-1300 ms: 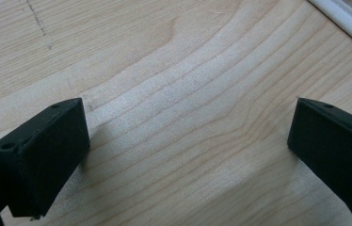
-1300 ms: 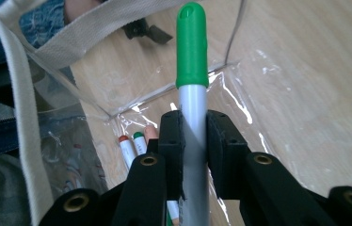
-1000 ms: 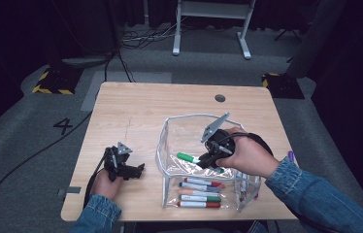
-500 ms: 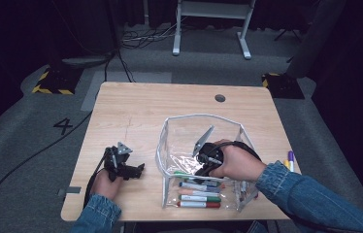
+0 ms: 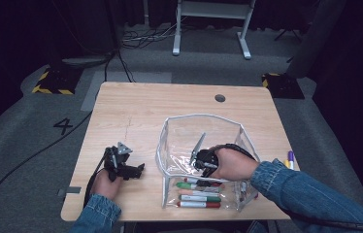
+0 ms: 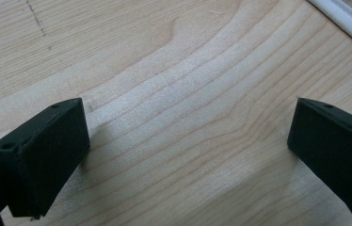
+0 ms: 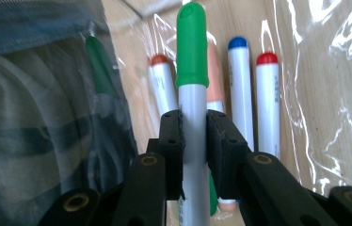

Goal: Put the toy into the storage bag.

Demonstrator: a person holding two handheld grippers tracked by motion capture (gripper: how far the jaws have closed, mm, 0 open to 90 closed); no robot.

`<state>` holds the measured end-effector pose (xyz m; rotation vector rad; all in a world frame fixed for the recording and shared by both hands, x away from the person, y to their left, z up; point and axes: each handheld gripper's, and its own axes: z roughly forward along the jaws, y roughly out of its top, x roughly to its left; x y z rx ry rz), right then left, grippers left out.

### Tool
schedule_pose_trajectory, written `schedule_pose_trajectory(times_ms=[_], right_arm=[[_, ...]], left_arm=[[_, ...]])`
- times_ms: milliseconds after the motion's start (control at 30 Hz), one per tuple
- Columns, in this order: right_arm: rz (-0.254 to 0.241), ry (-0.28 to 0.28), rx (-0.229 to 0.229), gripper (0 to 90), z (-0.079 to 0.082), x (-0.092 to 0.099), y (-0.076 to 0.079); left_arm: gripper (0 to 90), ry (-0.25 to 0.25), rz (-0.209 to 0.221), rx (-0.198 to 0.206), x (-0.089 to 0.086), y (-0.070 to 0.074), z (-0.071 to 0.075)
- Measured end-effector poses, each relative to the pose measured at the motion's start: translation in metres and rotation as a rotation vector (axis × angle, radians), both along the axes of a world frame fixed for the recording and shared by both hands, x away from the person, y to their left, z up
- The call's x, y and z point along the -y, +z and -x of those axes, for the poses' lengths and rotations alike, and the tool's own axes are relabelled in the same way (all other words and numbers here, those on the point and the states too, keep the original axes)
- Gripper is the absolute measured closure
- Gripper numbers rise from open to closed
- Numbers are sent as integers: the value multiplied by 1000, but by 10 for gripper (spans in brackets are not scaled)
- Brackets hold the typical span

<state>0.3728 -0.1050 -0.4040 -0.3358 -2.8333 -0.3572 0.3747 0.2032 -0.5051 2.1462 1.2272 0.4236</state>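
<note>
- The jaws of the right gripper (image 7: pixel 194 155) are seen clamped on a green-capped marker (image 7: pixel 192 70), its grey barrel pinched between both pads, cap pointing away from the camera.
- The jaws of the left gripper (image 6: pixel 188 155) are held wide apart, nothing between them, bare wood beneath.
- The wooden surface (image 5: pixel 136 111) is seen carrying everything; the left gripper (image 5: pixel 123 167) is rested on it near the front left edge, well apart from the bag.
- A clear plastic bag (image 5: pixel 170 131) is stood open on the right half, and the right gripper (image 5: pixel 204 162) is held down inside it.
- Inside the bag, more markers are laid side by side: a blue-capped marker (image 7: pixel 238 84) and a red-capped marker (image 7: pixel 268 89) just beside the gripped one.
- A purple-capped marker (image 5: pixel 290 158) is seen outside the bag, by the right edge.
</note>
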Motion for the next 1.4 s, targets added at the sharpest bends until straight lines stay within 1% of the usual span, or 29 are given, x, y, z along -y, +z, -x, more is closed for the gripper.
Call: schedule_pose_trajectory(times_ms=[67, 167, 200, 233, 267, 367, 400, 433, 467, 500, 533, 567, 600, 633, 700, 733, 767, 800, 833, 867, 933, 1000, 1033, 1133, 1233, 1333, 1400], right_arm=[[23, -10, -17, 770, 0, 0, -2], [44, 2, -26, 769, -2, 0, -6], [52, 15, -25, 769, -3, 0, -8], [61, 28, -33, 770, -3, 0, -10], [77, 29, -41, 769, -3, 0, -12], [106, 39, -40, 769, -5, 2, -19], [116, 29, -44, 769, -6, 2, -19], [113, 27, -35, 768, -8, 3, -20], [100, 18, -26, 715, -10, 3, -21], [75, 8, -16, 603, -12, 3, -22], [60, 10, -13, 540, -14, 4, -23], [48, -1, -12, 522, -15, 4, -23], [36, -1, 3, 499, -16, 5, -22], [27, 12, 17, 474, -16, 5, -20], [-11, -4, 36, 439, -17, 5, -14], [-35, -16, 57, 435, -18, 6, -10], [-51, -41, 72, 431, -19, 7, -3], [-56, -55, 83, 426, -20, 8, 1], [-77, -68, 107, 422, -21, 10, 6], [-97, -98, 122, 420, -22, 12, 13], [-138, -136, 145, 417, -22, 17, 26], [-177, -160, 180, 413, -21, 24, 39], [-187, -182, 197, 417, -20, 28, 46], [-239, -214, 240, 420, -17, 41, 66], [-308, -259, 278, 428, -15, 55, 86], [-353, -308, 308, 433, -12, 73, 102], [-381, -355, 323, 435, -10, 87, 110]], left_arm=[[0, -1, 0, 0, 0, 0, 0], [0, 0, 0, 0, 0, 0, 0], [0, -1, -1, 0, 0, 0, 0], [0, -1, 0, 0, 0, 0, 0], [0, -1, 0, 0, 0, 0, 0], [0, -1, -1, 0, 0, 0, 0], [0, 0, -1, 0, 0, 0, 0], [0, 0, -1, 0, 0, 0, 0], [0, 0, -2, 0, 0, 0, 0], [0, -1, -2, 0, 0, 0, 0], [0, 0, 0, 1, 0, 0, 0], [0, -1, -1, 0, 0, 0, 0], [0, 0, 0, 0, 0, 0, 0], [0, 0, 0, -1, 0, 0, 0], [0, 0, 0, 0, 0, 0, 0], [0, 0, 0, 0, 0, 0, 0], [0, -1, -1, 0, 0, 0, 0], [0, -1, -1, 0, 0, 0, 0], [0, 0, 0, -1, 0, 0, 0], [0, 0, 0, -1, 0, 0, 1], [0, 2, 2, -1, 0, 0, 1], [0, 2, 2, -1, 0, 0, 1], [0, 4, 4, -1, 0, 0, 1], [0, 3, 4, -2, 0, 0, 1], [0, 4, 4, -1, 0, 0, 1], [0, 4, 4, -1, 0, 0, 1], [0, 5, 4, -3, 0, 0, 1]])
